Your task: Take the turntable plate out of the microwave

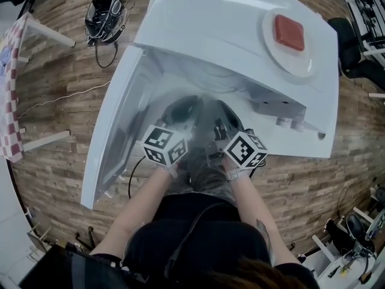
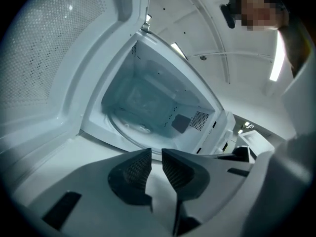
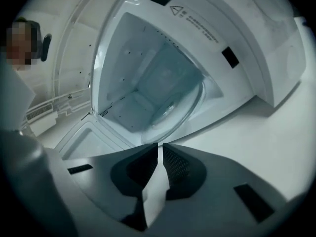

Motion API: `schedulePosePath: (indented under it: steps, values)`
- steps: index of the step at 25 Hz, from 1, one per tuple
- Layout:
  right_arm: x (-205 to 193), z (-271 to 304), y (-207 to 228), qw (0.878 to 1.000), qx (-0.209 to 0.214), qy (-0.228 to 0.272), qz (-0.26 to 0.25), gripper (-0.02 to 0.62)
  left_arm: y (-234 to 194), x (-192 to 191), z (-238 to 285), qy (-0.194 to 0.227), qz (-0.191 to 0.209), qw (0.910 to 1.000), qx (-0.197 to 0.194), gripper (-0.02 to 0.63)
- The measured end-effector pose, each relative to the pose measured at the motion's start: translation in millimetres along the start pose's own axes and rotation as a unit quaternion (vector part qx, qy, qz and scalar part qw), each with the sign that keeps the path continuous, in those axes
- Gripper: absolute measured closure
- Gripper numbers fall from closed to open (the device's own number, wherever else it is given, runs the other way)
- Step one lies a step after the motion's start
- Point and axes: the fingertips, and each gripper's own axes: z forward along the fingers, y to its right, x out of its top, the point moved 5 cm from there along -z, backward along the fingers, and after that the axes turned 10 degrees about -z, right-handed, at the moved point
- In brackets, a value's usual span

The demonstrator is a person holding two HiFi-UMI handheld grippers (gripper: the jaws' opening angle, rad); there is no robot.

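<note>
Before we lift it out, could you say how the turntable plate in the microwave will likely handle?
The turntable plate looks like clear glass, so probably stiff, heavy for its size and breakable if knocked against the microwave. Its smooth rim may slip in a grip. Being round, it could roll if set on edge.

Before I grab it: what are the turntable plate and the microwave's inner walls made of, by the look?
Turntable plate: clear glass, apparently. The white surface behind shows through it, and its rim catches a thin bright line. Inner walls: probably sheet metal with a smooth white coating. The small punched holes suggest metal, though the coating hides the base.
</note>
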Motion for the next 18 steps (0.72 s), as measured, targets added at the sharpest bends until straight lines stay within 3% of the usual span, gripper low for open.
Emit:
schedulePosePath:
  steps: [3, 12, 18]
  values:
    - [1.2, 6.9, 6.6, 0.998, 0.011, 0.007, 0.060, 0.486, -6.1, 0.7, 0.5, 0.000, -0.006, 0.9998, 0.020, 0.505]
    - [9.6, 25.7, 15.7, 0.973, 0.024, 0.047, 0.224, 0.480, -17.0, 4.3, 1.8, 0.007, -0.026, 0.9988, 0.042, 0.495]
    - [13.2, 34.0, 21.6, 0.964, 0.016, 0.055, 0.258, 0.480, -18.4, 2.5, 8.1, -0.002, -0.029, 0.9984, 0.049, 0.481]
